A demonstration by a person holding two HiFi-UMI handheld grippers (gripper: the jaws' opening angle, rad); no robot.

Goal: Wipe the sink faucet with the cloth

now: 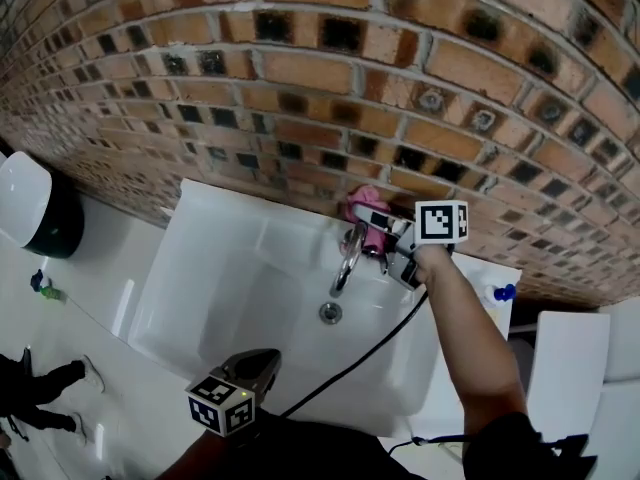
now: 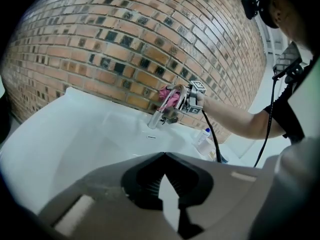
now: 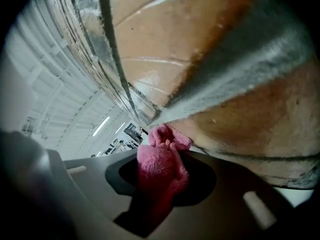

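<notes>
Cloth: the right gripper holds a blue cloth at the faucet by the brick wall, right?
No, the cloth is pink, not blue; the right gripper view shows it between the jaws. The right gripper does hold it at the faucet by the brick wall.

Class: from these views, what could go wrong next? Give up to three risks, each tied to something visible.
1. The pink cloth is a small bunch in the right gripper, close to the brick wall; bare jaws may scrape brick or the faucet.
2. The black cable hangs across the sink and could snag the faucet.
3. The forearm could knock the blue-capped bottle.
</notes>
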